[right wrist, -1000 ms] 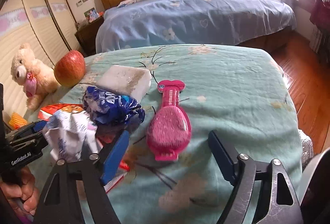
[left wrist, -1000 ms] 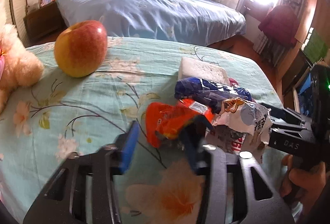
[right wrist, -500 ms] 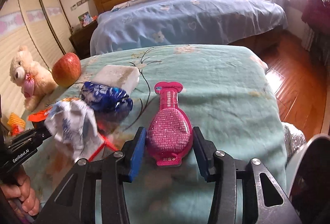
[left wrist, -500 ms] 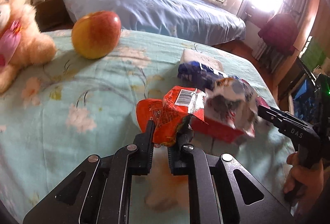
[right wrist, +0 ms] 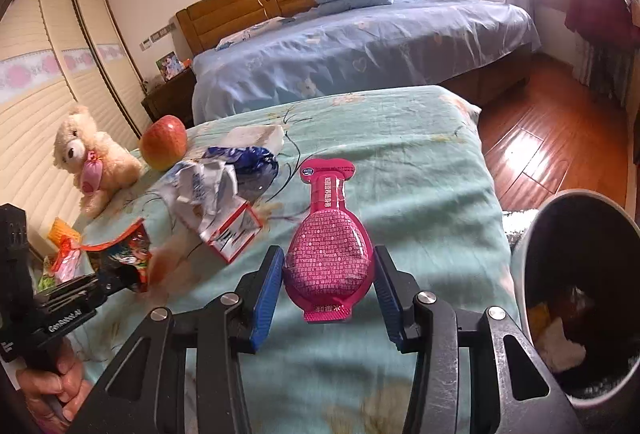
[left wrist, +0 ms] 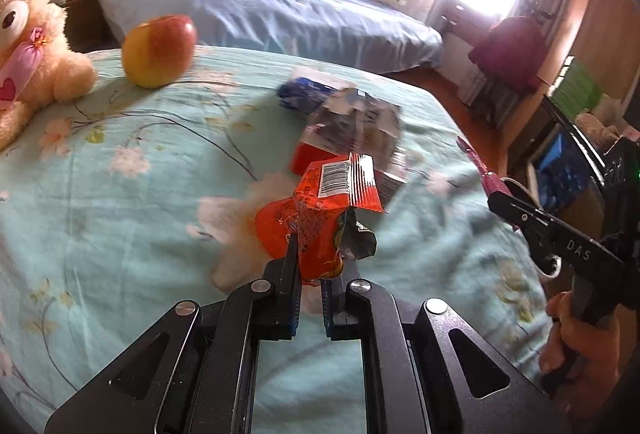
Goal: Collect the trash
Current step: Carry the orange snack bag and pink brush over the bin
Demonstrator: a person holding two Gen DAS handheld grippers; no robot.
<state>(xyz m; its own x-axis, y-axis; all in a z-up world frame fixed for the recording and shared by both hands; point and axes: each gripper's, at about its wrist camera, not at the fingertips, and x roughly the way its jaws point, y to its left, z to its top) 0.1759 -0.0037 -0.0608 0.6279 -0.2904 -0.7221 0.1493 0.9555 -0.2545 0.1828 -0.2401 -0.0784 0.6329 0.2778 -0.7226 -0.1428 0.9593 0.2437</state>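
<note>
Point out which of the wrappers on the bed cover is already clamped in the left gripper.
The orange snack wrapper with the barcode: the left gripper is shut on it. The white crumpled wrapper and the blue wrapper lie apart, ungripped.

Crumpled orange wrapper lifted in gripper, pink sachet flat, gripped

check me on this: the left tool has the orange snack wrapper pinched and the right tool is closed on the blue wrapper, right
Not quite. The left tool does pinch the orange snack wrapper, but the right tool is closed on the pink pouch, as the right wrist view shows. The blue wrapper lies on the bed, untouched.
</note>
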